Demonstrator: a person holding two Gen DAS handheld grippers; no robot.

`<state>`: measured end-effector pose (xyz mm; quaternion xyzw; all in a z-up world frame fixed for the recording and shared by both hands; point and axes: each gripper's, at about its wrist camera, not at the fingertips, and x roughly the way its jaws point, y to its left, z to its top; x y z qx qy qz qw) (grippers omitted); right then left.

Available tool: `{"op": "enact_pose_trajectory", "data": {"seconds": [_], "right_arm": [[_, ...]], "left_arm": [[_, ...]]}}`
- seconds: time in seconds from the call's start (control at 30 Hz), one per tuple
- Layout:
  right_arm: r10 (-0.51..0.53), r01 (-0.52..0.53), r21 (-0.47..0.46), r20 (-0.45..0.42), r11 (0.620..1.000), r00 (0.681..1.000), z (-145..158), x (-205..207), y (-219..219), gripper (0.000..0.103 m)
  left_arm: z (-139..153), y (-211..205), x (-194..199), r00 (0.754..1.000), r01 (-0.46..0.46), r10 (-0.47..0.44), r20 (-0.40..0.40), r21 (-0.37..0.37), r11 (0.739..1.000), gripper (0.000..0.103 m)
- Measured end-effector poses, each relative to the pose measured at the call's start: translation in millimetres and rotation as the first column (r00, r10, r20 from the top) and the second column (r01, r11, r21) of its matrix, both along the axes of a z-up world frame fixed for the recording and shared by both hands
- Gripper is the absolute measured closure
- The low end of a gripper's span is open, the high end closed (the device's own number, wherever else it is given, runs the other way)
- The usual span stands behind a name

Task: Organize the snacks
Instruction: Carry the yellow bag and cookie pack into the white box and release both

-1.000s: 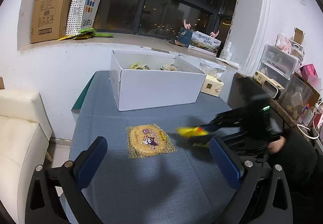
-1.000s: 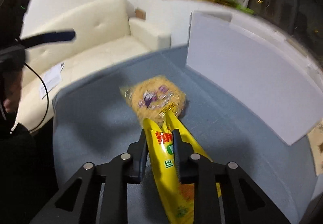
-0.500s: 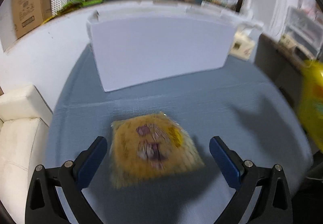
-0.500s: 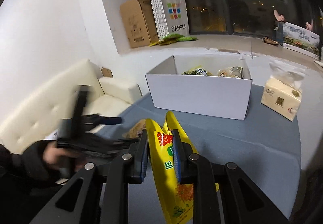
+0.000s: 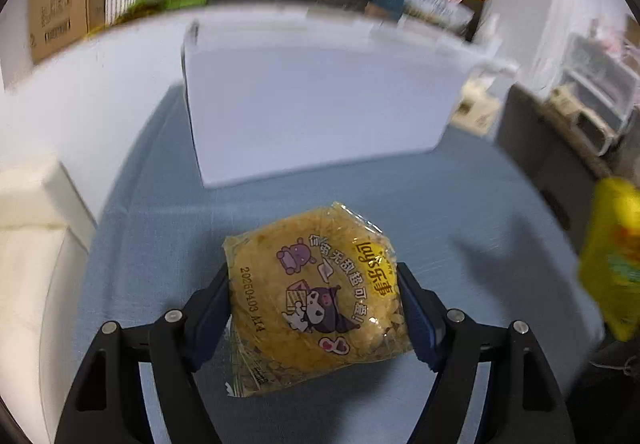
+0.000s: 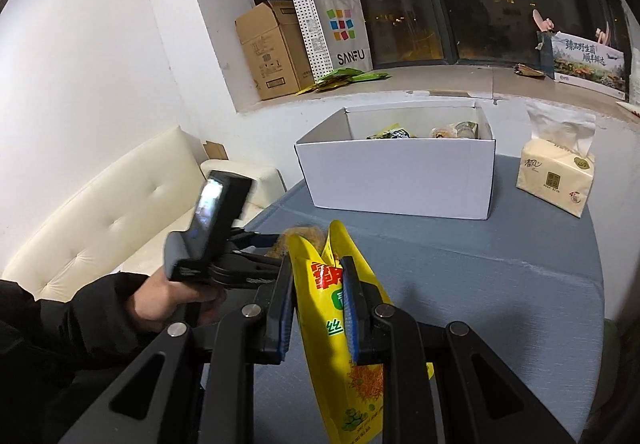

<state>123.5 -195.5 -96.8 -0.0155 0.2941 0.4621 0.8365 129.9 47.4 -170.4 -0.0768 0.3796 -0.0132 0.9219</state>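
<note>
Left gripper: jaws closing around the round chip bag; the blue pads sit at the bag's left and right edges, touching or about to touch the wrapper, with no clear squeeze yet.
Round chip bag: lies flat on the blue tablecloth, in front of the white box, apart from it; clear wrapper, yellow chips, a cartoon print and a date stamp facing up.
Right gripper: jaws clenched on the yellow snack bag, pinching it near its upper part.
Yellow snack bag: held upright and off the table, its top poking above the pads, its bottom hanging below; in the left wrist view it shows blurred at the right edge.
White box: open-topped, at the far side of the table, several packets inside.
Left hand: in a dark sleeve, gripping the left gripper's handle.
Tissue pack: on the table, right of the box.
Windowsill: cardboard carton and paper shopping bag stand side by side.
Sofa: cream, left of the table.
</note>
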Motion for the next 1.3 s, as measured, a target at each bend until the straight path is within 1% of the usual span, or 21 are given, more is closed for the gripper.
{"op": "enact_pose_trajectory", "data": {"seconds": [0.07,0.13,0.2,0.3,0.37,0.43,0.47,0.57,0.67,0.77,0.87,0.93,0.97,1.0,1.03,1.07,1.1,1.13,1.17,1.23,1.3], "right_arm": [[-0.01,0.01,0.0,0.0,1.0,1.0,-0.2,0.8,-0.8,0.081],[-0.019,0.02,0.029,-0.026,0.999,0.999,0.7,6.8,-2.5,0.081],[-0.025,0.027,0.056,-0.035,0.998,0.999,6.1,12.1,-2.8,0.081],[-0.046,0.048,0.087,-0.025,0.995,0.999,21.5,29.6,1.8,0.081],[-0.049,0.052,0.118,-0.026,0.992,0.998,35.5,48.5,7.8,0.081],[-0.061,0.065,0.148,-0.032,0.987,0.998,50.9,70.2,14.9,0.081],[-0.059,0.067,0.178,-0.048,0.982,0.997,59.2,80.9,18.5,0.081],[-0.065,0.086,0.25,-0.091,0.964,0.994,80.4,119.0,30.0,0.081],[-0.104,0.123,0.246,-0.087,0.961,0.991,96.6,155.5,45.1,0.081],[-0.12,0.153,0.243,-0.147,0.958,0.982,101.8,206.6,63.1,0.081],[-0.151,0.177,0.185,-0.145,0.967,0.978,99.7,239.7,82.0,0.081],[-0.165,0.186,0.159,-0.14,0.97,0.976,97.3,254.8,92.2,0.081],[-0.177,0.197,0.146,-0.14,0.969,0.974,95.2,263.0,97.8,0.08],[-0.182,0.201,0.138,-0.142,0.97,0.973,93.8,268.2,101.8,0.08],[-0.194,0.212,0.129,-0.14,0.969,0.971,93.1,272.8,104.7,0.076],[-0.219,0.235,0.118,-0.132,0.965,0.967,91.9,277.8,109.0,0.07],[-0.232,0.247,0.115,-0.133,0.962,0.964,91.6,282.0,110.2,0.057],[-0.235,0.253,0.118,-0.148,0.96,0.961,91.1,286.9,111.7,0.015],[-0.232,0.253,0.122,-0.16,0.96,0.959,91.2,290.3,112.6,0.0],[-0.243,0.264,0.115,-0.169,0.958,0.955,90.2,291.2,112.8,0.0],[-0.279,0.291,0.076,-0.138,0.954,0.95,90.5,286.1,113.8,0.0]], "left_arm": [[26.0,-2.9,-14.9,0.997,0.031,-0.029,0.076,-0.016,0.999,0.023],[50.9,-3.9,-20.9,0.99,0.044,-0.041,0.134,-0.02,0.999,0.023],[74.2,0.7,-21.3,0.979,0.061,-0.051,0.196,-0.045,0.997,0.023],[102.5,8.8,-8.7,0.965,0.076,-0.055,0.256,-0.073,0.994,0.023],[121.0,17.6,18.5,0.958,0.078,-0.052,0.283,-0.084,0.993,0.023],[131.8,35.0,34.1,0.956,0.062,-0.035,0.29,-0.085,0.994,0.023],[138.6,42.4,50.6,0.954,0.06,-0.029,0.298,-0.098,0.993,0.023],[153.0,56.2,81.7,0.955,0.046,-0.017,0.296,-0.09,0.995,0.023],[158.3,66.3,124.2,0.962,0.037,-0.014,0.272,-0.082,0.996,0.023],[153.1,70.7,158.1,0.971,0.028,-0.011,0.24,-0.066,0.997,0.023],[141.7,75.7,185.5,0.979,0.018,-0.005,0.204,-0.06,0.998,0.023],[134.0,77.4,195.3,0.983,0.017,-0.007,0.183,-0.051,0.999,0.023],[130.0,79.9,202.9,0.986,0.015,-0.007,0.164,-0.049,0.999,0.021],[127.3,80.8,206.5,0.989,0.005,0.002,0.147,-0.044,0.999,0.016],[124.1,82.5,209.9,0.992,-0.01,0.014,0.124,-0.037,0.999,0.011],[121.3,85.1,211.9,0.994,-0.019,0.023,0.109,-0.044,0.999,0.0],[119.9,86.7,211.0,0.994,-0.02,0.025,0.111,-0.049,0.999,0.0],[119.1,87.9,209.1,0.993,-0.022,0.027,0.113,-0.047,0.999,0.0],[118.7,87.7,206.8,0.993,-0.027,0.031,0.117,-0.036,0.999,0.0],[118.2,87.7,200.9,0.991,-0.044,0.045,0.127,-0.01,0.999,0.0],[120.4,86.4,193.4,0.989,-0.052,0.049,0.139,0.018,0.998,0.0]]}}
